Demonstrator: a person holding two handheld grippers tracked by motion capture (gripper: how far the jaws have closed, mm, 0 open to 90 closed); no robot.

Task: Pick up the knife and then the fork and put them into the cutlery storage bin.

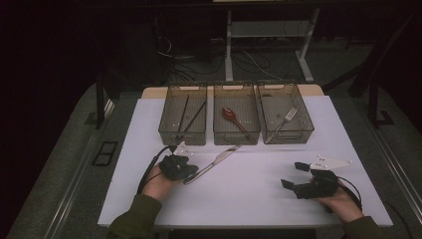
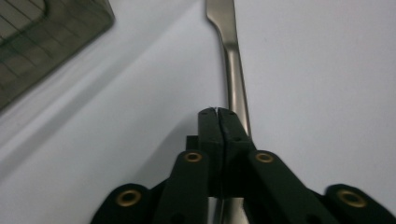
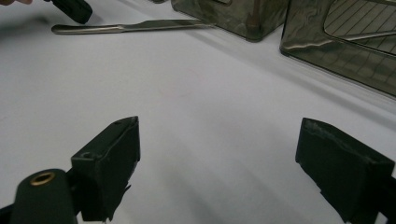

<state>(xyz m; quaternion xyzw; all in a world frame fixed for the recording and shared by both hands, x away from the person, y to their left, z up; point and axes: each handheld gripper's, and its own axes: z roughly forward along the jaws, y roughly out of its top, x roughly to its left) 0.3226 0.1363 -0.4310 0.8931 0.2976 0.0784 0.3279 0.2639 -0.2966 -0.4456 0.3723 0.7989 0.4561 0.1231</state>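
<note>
Lying diagonally on the desk (image 1: 149,199), the knife (image 1: 214,162) is flanked by closed left tongs (image 1: 191,171); right tongs (image 1: 293,174) are kept open, well apart.

Steel table knife (image 1: 213,163) flat on white table, diagonal, blade toward middle bin, handle apparently beneath closed jaws.

The high view was dim, and the room at the top of the frame was almost black. The white bench (image 1: 249,194) was the brightest part. In the left gripper view, the black jaws low down looked soft and blurry. In the right gripper view, grey shadows lay under the jaws.
</note>
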